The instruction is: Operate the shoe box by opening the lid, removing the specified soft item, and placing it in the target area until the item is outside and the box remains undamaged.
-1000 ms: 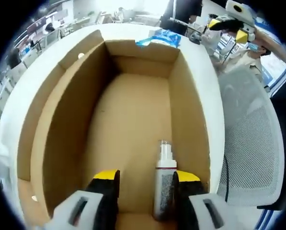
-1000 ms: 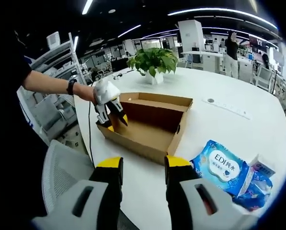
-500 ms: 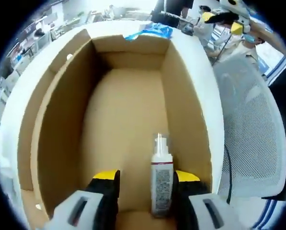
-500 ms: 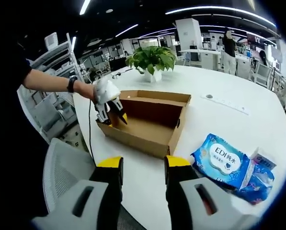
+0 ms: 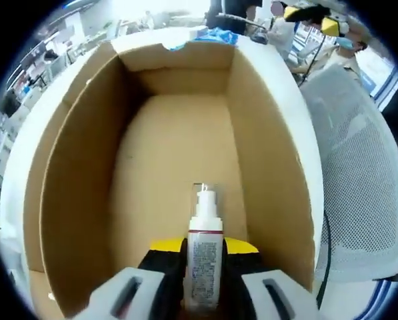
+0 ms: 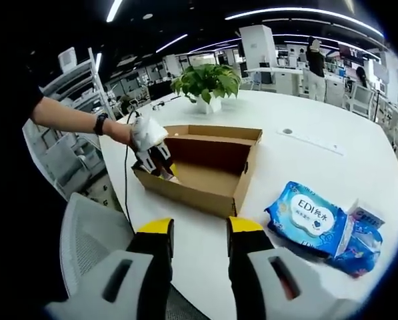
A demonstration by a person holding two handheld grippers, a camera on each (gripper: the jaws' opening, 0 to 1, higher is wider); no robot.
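Gripping the bottle (image 5: 203, 260) inside the open box (image 5: 79, 167) with the left gripper (image 5: 203, 267), jaws clamped on its sides near the box's near end wall. Hovering the right gripper (image 6: 195, 237) above the white table (image 6: 319, 160), jaws spread and holding nothing, wipes pack (image 6: 307, 223) lying just beyond. Judging the removal step as underway; next calling for lifting straight up clear of the cardboard walls, then carrying toward the table

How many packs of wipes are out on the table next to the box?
2. A blue EDI pack lies on the white table, apart from the cardboard box, with a second blue pack partly under its far edge. More could be hidden beneath.
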